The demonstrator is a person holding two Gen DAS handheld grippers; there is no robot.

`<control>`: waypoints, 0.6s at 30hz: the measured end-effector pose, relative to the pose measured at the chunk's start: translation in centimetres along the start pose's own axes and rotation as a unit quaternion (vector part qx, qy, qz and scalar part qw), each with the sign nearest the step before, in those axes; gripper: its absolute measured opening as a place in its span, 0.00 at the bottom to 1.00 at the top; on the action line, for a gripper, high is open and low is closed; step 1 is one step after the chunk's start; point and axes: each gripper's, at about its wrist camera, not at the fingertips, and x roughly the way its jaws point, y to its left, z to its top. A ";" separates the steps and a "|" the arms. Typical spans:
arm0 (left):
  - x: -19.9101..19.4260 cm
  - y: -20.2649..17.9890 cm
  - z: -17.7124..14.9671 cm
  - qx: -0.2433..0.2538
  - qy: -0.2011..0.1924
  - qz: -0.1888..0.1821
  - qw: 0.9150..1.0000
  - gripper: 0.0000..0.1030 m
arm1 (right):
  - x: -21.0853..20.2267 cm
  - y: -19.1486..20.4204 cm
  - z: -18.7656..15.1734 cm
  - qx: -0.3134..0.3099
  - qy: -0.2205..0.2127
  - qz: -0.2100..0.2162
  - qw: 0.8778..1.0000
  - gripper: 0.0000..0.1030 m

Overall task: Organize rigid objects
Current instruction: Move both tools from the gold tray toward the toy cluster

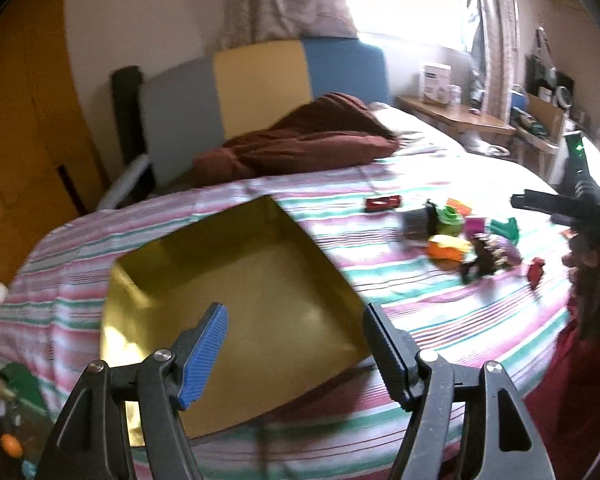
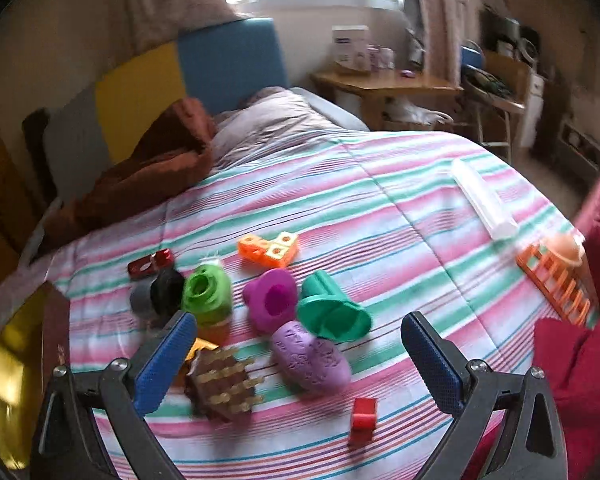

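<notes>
Toy pile (image 2: 284, 320) is seen just ahead of the wide-open, empty right claw (image 2: 300, 364); left claw (image 1: 296, 344), open and empty, is held over the gold box (image 1: 236, 280).

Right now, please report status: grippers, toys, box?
Left gripper open, over gold box. Right gripper open, above toys, nothing held. Box holds nothing visible. Path unobstructed.

hidden: orange toy (image 2: 198, 350) behind right finger | cut off: gold box (image 2: 16, 384) | blurred: toy pile (image 1: 468, 236)
</notes>
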 end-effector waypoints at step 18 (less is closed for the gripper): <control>9.5 -12.4 5.8 0.057 0.085 -0.152 0.983 0.61 | 0.2 -3.9 0.2 0.111 0.011 0.028 0.993 1.00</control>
